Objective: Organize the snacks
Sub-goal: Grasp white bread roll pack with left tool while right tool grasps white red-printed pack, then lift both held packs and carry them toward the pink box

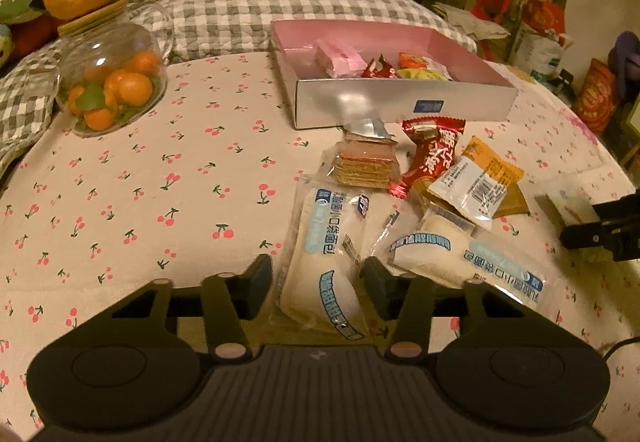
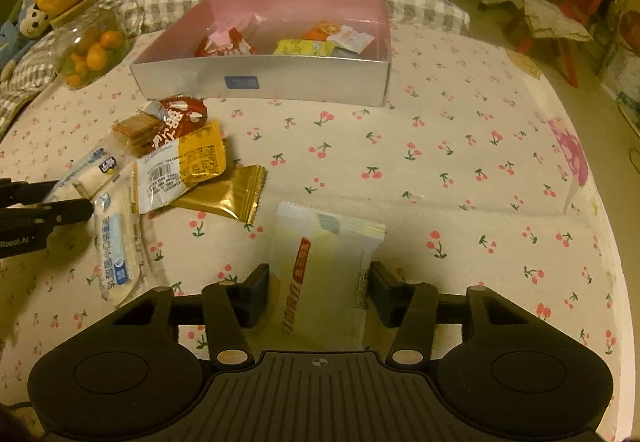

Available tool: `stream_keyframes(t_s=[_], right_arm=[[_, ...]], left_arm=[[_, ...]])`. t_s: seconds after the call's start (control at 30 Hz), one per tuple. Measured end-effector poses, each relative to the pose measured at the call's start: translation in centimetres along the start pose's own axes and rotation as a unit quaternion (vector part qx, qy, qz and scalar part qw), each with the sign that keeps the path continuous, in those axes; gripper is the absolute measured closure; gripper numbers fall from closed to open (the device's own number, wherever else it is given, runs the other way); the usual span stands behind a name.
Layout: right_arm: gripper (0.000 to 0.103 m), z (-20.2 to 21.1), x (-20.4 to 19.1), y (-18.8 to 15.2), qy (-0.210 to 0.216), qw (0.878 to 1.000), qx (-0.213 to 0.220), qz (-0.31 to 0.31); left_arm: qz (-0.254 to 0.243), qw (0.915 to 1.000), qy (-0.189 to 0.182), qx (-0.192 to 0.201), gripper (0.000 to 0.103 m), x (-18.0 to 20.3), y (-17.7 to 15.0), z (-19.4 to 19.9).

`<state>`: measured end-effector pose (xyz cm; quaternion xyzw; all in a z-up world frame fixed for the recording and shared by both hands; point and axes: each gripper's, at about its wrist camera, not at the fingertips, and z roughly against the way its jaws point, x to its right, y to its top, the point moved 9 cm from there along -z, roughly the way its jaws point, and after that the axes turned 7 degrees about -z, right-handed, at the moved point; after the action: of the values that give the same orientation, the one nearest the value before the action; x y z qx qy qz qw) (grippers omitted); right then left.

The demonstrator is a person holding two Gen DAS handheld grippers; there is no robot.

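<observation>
Nearest to us, our left gripper [image 1: 316, 284] has its jaws drawn in against the sides of a soft white bread roll in a clear blue-printed wrapper [image 1: 320, 266], which lies on the cherry-print cloth [image 1: 160, 182]. Our right gripper [image 2: 318, 292] is likewise clenched on a pale yellow-white flat snack sachet with a red stripe [image 2: 320, 274], also down on the cloth, well apart from the heap.

We judge both packets light and yielding. The film looks slick and air-puffed, so a squeeze across the middle of the body should hold better than a pinch at the crimped ends; the bread would crush under a hard grip.

Just beyond lie a second wrapped bread roll [image 1: 460, 258], a gold foil sachet [image 2: 228, 198], an orange-and-white printed packet [image 1: 476, 182], a red wrapped sweet [image 1: 432, 154] and a clear-wrapped stack of brown wafers [image 1: 364, 166].

Farther off stands the shallow silver cardboard box with a pink lining [image 1: 400, 104]. It already holds a pink packet, red sweets, a yellow bar and orange and white sachets, with floor space to spare. To its left sits a round glass jar with a wooden lid [image 1: 112, 78], full of small oranges.
</observation>
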<state>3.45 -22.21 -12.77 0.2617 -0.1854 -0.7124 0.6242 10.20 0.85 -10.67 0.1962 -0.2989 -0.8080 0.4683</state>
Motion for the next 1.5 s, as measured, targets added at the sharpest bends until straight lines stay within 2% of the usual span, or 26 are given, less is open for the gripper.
stream_keyframes(t_s=[0.13,0.43,0.83,1.27,1.37,1.47,1.5], right_arm=[[0.056,0.0,0.3,0.3,0.006,1.0,0.001,-0.013],[0.056,-0.1,0.6,0.8,0.017,0.999,-0.001,-0.036],[0.056,1.0,0.5,1.9,0.056,0.996,-0.004,-0.075],[0.056,2.0,-0.5,3.8,0.085,0.991,0.007,-0.102],[0.056,2.2,-0.8,4.4,0.092,0.99,0.01,-0.109],[0.056,2.3,-1.1,4.9,0.097,0.989,0.013,-0.114],[0.056,2.4,-1.2,5.1,0.099,0.988,0.014,-0.116]], left_arm=[[0.014,0.9999,-0.01,-0.001,0.072,0.1,0.1,0.1],[0.045,0.9985,-0.028,-0.012,0.081,0.2,0.6,0.6],[0.085,0.9955,-0.038,-0.017,0.084,-0.1,1.2,1.2],[0.106,0.9934,-0.043,-0.009,0.087,0.2,2.9,2.0],[0.108,0.9932,-0.045,-0.004,0.09,0.3,3.5,2.3],[0.11,0.9928,-0.048,0.001,0.101,0.4,4.0,2.6],[0.11,0.9927,-0.051,0.003,0.101,0.5,4.1,2.7]])
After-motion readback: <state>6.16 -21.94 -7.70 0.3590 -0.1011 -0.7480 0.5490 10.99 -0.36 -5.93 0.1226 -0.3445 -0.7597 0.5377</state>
